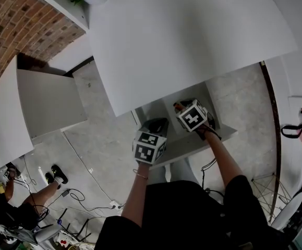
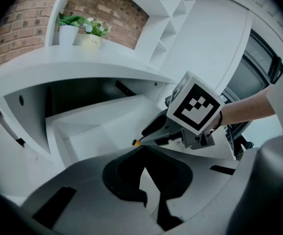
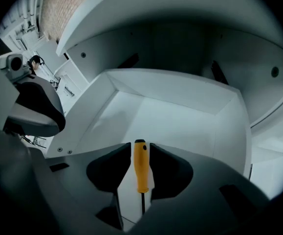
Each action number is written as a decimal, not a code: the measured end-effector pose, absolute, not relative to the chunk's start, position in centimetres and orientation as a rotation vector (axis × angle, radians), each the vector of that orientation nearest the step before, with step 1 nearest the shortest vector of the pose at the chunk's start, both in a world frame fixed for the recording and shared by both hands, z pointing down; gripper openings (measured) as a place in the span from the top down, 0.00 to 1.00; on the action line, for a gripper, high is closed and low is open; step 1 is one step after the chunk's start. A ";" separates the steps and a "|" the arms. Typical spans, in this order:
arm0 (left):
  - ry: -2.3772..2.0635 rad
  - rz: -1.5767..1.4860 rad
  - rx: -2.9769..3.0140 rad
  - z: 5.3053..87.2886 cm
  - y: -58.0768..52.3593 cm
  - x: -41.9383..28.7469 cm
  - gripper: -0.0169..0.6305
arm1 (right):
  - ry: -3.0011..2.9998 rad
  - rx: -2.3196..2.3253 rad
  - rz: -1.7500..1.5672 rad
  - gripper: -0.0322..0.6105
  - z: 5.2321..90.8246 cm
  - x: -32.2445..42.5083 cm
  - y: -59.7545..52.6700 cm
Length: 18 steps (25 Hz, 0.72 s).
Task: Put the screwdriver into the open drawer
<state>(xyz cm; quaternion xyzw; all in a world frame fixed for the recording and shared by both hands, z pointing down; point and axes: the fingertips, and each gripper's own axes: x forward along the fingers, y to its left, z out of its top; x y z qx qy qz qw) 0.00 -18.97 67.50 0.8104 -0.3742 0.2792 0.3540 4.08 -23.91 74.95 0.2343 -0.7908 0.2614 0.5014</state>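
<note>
The screwdriver (image 3: 140,165) has an orange handle and a thin dark shaft. It stands between the jaws of my right gripper (image 3: 140,149), handle tip pointing into the open white drawer (image 3: 180,121). A thin gap shows on each side of the handle, so the pads do not press on it. In the left gripper view the right gripper (image 2: 148,131) hangs over the drawer (image 2: 92,131), and the orange handle tip (image 2: 137,142) peeks out. My left gripper (image 2: 141,150) hovers beside it at the drawer's front, its tips together and holding nothing. From the head view both marker cubes sit over the drawer (image 1: 192,146).
The white desk top (image 1: 182,35) overhangs the drawer. Two potted plants (image 2: 77,26) stand on it by a brick wall (image 1: 20,14). A white cabinet (image 1: 41,103) is at the left. A seated person (image 1: 15,207) and loose cables (image 1: 77,197) are on the floor at the lower left.
</note>
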 end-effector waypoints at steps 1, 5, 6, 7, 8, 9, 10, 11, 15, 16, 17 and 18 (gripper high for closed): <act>-0.976 0.725 2.103 67.2 -18.9 -0.1 0.96 | -1.923 0.565 0.626 0.79 74.4 4.0 -23.9; -1.026 0.694 2.142 65.1 -19.1 -0.5 0.96 | -1.962 0.587 0.600 0.85 71.5 4.2 -23.8; -1.033 0.691 2.152 64.5 -19.1 -0.6 0.96 | -1.978 0.603 0.582 0.87 70.5 4.2 -24.0; -1.037 0.694 2.162 63.9 -19.1 -0.7 0.96 | -1.996 0.617 0.570 0.87 69.5 4.2 -24.1; -1.042 0.697 2.170 63.3 -19.1 -0.8 0.96 | -2.015 0.630 0.565 0.88 68.6 4.1 -24.1; -1.049 0.694 2.177 62.7 -19.1 -0.9 0.96 | -2.032 0.643 0.563 0.89 67.7 4.1 -24.1; -1.058 0.686 2.183 62.1 -19.2 -1.1 0.96 | -2.049 0.657 0.562 0.89 66.8 4.0 -24.1; -1.068 0.677 2.189 61.5 -19.3 -1.1 0.96 | -2.068 0.673 0.559 0.90 66.0 4.0 -24.1; -1.078 0.643 2.231 59.4 -18.8 -0.4 0.96 | -2.156 0.752 0.585 0.91 62.6 4.5 -23.6; -1.081 0.633 2.245 58.6 -18.7 -0.2 0.96 | -2.183 0.775 0.602 0.91 61.5 4.5 -23.4; -1.087 0.620 2.259 57.8 -18.6 -0.1 0.96 | -2.212 0.801 0.616 0.91 60.4 4.5 -23.3; -1.094 0.605 2.273 57.0 -18.6 0.0 0.96 | -2.241 0.828 0.628 0.91 59.3 4.6 -23.2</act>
